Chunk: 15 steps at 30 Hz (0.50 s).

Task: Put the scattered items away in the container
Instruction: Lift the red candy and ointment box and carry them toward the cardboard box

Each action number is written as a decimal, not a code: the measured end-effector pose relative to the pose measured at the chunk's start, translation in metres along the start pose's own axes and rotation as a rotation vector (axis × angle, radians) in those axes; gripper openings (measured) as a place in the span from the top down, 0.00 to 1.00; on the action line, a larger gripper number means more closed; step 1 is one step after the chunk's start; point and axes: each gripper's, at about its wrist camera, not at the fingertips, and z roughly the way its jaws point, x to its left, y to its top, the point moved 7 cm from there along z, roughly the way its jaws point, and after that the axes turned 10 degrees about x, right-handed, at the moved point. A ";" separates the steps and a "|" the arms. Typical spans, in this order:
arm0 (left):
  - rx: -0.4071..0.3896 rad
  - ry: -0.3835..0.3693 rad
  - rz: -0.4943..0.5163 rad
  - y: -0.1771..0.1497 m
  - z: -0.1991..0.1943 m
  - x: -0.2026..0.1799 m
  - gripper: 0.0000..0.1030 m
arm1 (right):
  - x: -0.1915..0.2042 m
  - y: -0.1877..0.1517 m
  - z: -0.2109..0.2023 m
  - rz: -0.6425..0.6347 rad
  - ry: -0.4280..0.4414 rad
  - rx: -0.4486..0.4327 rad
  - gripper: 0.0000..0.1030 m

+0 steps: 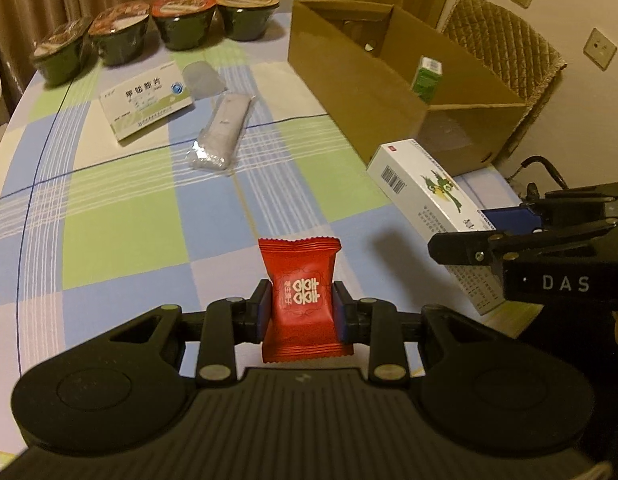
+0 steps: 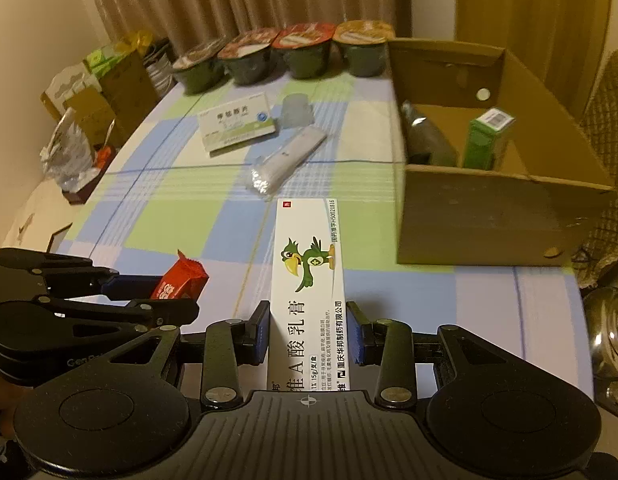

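Observation:
My left gripper point(image 1: 300, 308) is shut on a red candy packet point(image 1: 299, 280), held upright just above the checked tablecloth point(image 1: 125, 248). To its right, my right gripper point(image 2: 309, 332) is shut on a long white ointment box point(image 2: 309, 264) with a green parrot print. The open cardboard box point(image 2: 489, 216) stands at the right and holds a green carton point(image 2: 487, 140) and a grey pouch point(image 2: 425, 140). A white-green medicine box point(image 1: 145, 108), a clear-wrapped pack point(image 1: 223, 132) and a translucent plastic piece point(image 1: 203, 78) lie on the cloth beyond.
Several sealed noodle bowls point(image 1: 149, 28) line the far table edge before a curtain. A quilted chair point(image 1: 505, 40) stands behind the cardboard box. Cartons and bags point(image 2: 97, 92) crowd the floor left of the table, and a metal kettle point(image 2: 609, 332) sits at the right.

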 end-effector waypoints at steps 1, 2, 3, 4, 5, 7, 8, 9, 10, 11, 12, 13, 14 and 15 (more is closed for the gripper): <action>-0.002 0.000 0.005 0.000 -0.002 -0.003 0.75 | -0.002 -0.001 -0.003 0.005 -0.002 -0.005 0.61; -0.003 0.000 0.012 0.000 -0.003 -0.007 0.75 | -0.005 -0.001 -0.006 0.009 -0.004 -0.010 0.61; -0.005 0.001 0.020 0.001 -0.004 -0.010 0.75 | -0.007 -0.002 -0.009 0.014 -0.006 -0.014 0.61; -0.006 0.000 0.025 0.001 -0.005 -0.013 0.75 | -0.010 -0.003 -0.012 0.018 -0.008 -0.019 0.61; -0.007 -0.001 0.031 0.002 -0.005 -0.017 0.75 | -0.012 -0.004 -0.015 0.023 -0.011 -0.023 0.61; -0.010 0.000 0.042 0.004 -0.007 -0.022 0.75 | -0.016 -0.004 -0.019 0.033 -0.012 -0.030 0.61; -0.011 -0.003 0.046 0.004 -0.007 -0.025 0.75 | -0.018 -0.005 -0.021 0.038 -0.013 -0.034 0.61; -0.011 -0.004 0.052 0.005 -0.007 -0.027 0.75 | -0.020 -0.005 -0.023 0.042 -0.013 -0.037 0.61; -0.012 -0.004 0.057 0.006 -0.008 -0.029 0.75 | -0.022 -0.006 -0.024 0.047 -0.013 -0.039 0.61; -0.012 -0.005 0.062 0.007 -0.008 -0.031 0.75 | -0.024 -0.006 -0.025 0.051 -0.014 -0.041 0.61; -0.013 -0.007 0.064 0.008 -0.008 -0.032 0.75 | -0.026 -0.006 -0.026 0.054 -0.016 -0.043 0.61; -0.014 -0.010 0.064 0.008 -0.009 -0.034 0.75 | -0.028 -0.006 -0.027 0.057 -0.017 -0.045 0.61; -0.014 -0.013 0.065 0.010 -0.009 -0.035 0.75 | -0.030 -0.006 -0.028 0.061 -0.018 -0.048 0.61; -0.015 -0.015 0.066 0.011 -0.009 -0.036 0.75 | -0.033 -0.006 -0.030 0.066 -0.019 -0.053 0.61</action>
